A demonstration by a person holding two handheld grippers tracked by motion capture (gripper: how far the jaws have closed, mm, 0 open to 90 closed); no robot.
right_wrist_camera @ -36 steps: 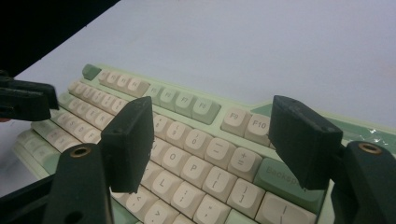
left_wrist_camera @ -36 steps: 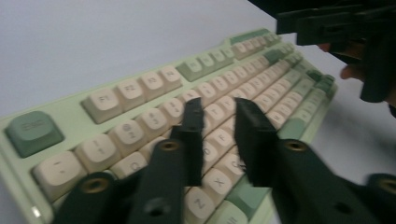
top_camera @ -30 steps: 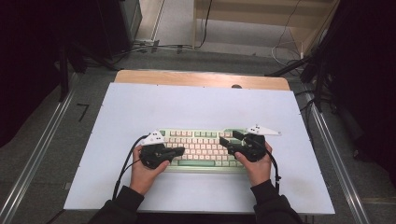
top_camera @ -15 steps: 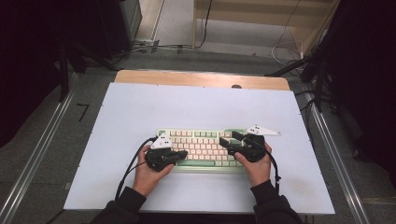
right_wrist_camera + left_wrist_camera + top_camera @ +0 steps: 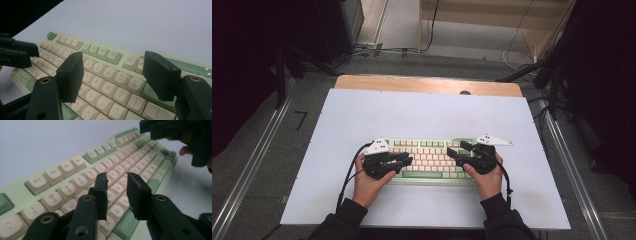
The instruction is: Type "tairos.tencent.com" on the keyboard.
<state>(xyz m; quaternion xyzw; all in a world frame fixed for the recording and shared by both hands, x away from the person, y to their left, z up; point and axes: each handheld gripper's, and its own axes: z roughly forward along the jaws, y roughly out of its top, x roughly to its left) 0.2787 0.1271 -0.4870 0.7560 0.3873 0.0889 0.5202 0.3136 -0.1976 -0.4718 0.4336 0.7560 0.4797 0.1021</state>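
Hovering over a green keyboard (image 5: 432, 159) near the white table's (image 5: 427, 115) front edge, left gripper (image 5: 117, 195) jaws narrowly parted above its left keys, right gripper (image 5: 113, 75) jaws wide apart over its right keys, both empty.

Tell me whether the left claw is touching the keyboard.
Cannot tell. In the left gripper view the left claw hangs over the keyboard, its tips overlapping the keys with no plain gap or contact.

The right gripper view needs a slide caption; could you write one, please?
Right gripper open above the green keyboard's beige keys.
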